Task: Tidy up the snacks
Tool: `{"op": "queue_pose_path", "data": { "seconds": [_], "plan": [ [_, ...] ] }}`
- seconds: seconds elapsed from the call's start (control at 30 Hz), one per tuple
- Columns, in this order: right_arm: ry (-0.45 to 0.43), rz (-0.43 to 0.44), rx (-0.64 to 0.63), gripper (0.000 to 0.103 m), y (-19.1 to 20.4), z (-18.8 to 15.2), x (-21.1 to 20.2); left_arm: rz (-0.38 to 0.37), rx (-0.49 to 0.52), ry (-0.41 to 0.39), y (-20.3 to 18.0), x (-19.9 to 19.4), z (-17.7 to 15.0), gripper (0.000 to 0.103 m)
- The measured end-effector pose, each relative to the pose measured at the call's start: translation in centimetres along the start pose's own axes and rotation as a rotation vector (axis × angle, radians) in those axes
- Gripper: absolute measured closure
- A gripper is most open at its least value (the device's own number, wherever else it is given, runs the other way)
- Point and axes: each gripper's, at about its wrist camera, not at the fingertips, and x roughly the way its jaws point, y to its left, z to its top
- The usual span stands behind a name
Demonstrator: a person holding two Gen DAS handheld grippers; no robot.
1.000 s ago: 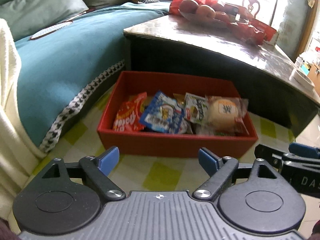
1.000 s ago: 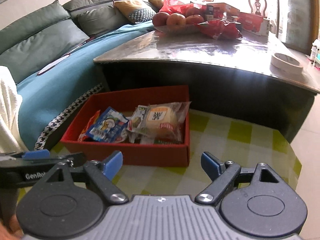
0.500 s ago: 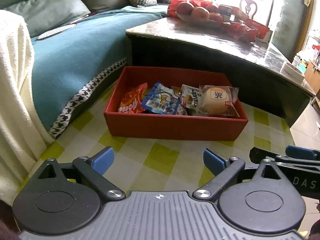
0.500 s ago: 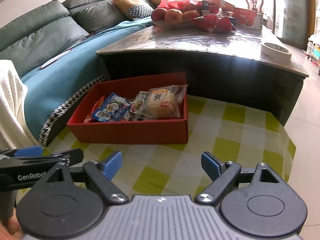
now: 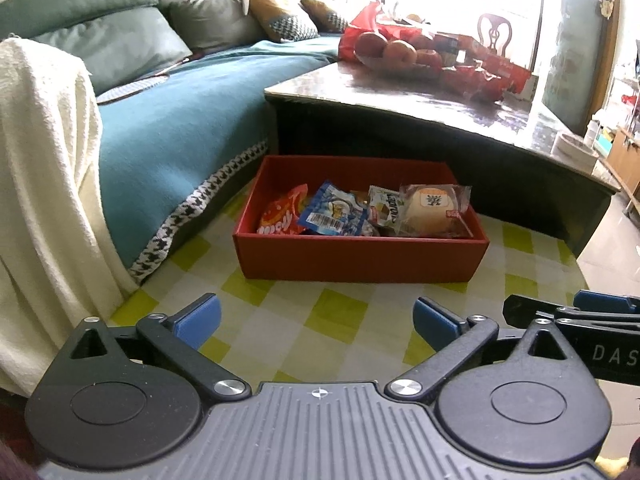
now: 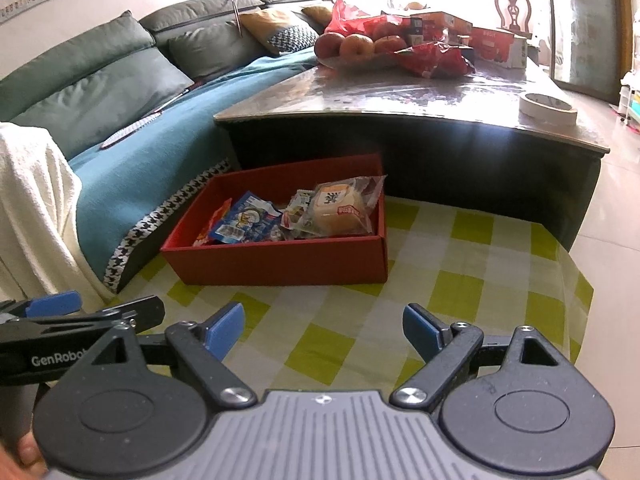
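Note:
A red box (image 5: 360, 258) stands on the green-checked cloth (image 5: 344, 320) and also shows in the right wrist view (image 6: 280, 262). In it lie several snack packets: a red packet (image 5: 282, 216), a blue packet (image 5: 334, 212), a small green-lettered packet (image 5: 386, 204) and a wrapped bun (image 5: 430, 210), the bun also seen in the right wrist view (image 6: 340, 210). My left gripper (image 5: 316, 320) is open and empty, well short of the box. My right gripper (image 6: 324, 328) is open and empty, beside the left one.
A dark low table (image 6: 400, 96) stands just behind the box, with apples (image 6: 352, 46), red bags and a tape roll (image 6: 548, 108) on it. A sofa with a teal blanket (image 5: 180, 120) and a cream throw (image 5: 44, 184) lies left. Tiled floor (image 6: 612, 248) lies right.
Both grippers have drawn back and up from the box, which now looks smaller and farther. Both stay open and empty. The snacks have not moved.

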Motion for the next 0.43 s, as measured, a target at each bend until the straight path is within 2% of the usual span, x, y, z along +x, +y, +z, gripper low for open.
{"op": "queue_pose_path", "data": {
  "seconds": [0.27,0.43],
  "plan": [
    [-0.016,0.009,0.006,0.014,-0.2,-0.1,-0.5,0.019,0.017,-0.059,-0.3,-1.1,-0.3,0.000],
    [-0.023,0.008,0.020,0.014,-0.5,-0.1,-0.7,0.025,0.017,-0.064,-0.3,-1.4,-0.4,0.000]
  ]
}}
